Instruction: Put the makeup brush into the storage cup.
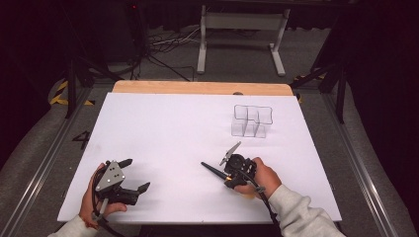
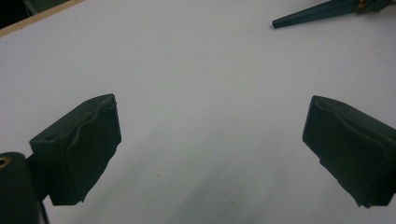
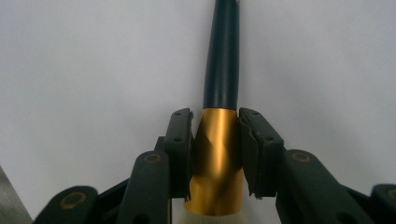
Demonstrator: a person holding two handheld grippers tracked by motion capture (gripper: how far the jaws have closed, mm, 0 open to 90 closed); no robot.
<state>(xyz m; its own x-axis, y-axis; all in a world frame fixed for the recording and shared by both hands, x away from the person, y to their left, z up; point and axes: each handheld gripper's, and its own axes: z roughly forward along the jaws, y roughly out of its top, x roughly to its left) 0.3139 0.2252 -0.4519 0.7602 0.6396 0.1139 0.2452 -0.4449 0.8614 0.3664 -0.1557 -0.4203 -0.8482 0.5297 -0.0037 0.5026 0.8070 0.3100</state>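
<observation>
Gold-banded brush (image 3: 219, 154) — one — clamped in right tongs (image 3: 215, 144).

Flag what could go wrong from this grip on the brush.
The right gripper clamps the brush on its smooth gold ferrule, so it might slip or swivel when lifted. The long dark handle sticks out ahead and could clip the clear organizer on approach. The left gripper sits open, offering no support.

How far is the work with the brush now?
Done: the right gripper has shut on the brush at its gold band, as it lies on the table. In hand: that grip. Left: lifting it, perhaps toward the clear holder, which looks empty. The left gripper rests open.
</observation>
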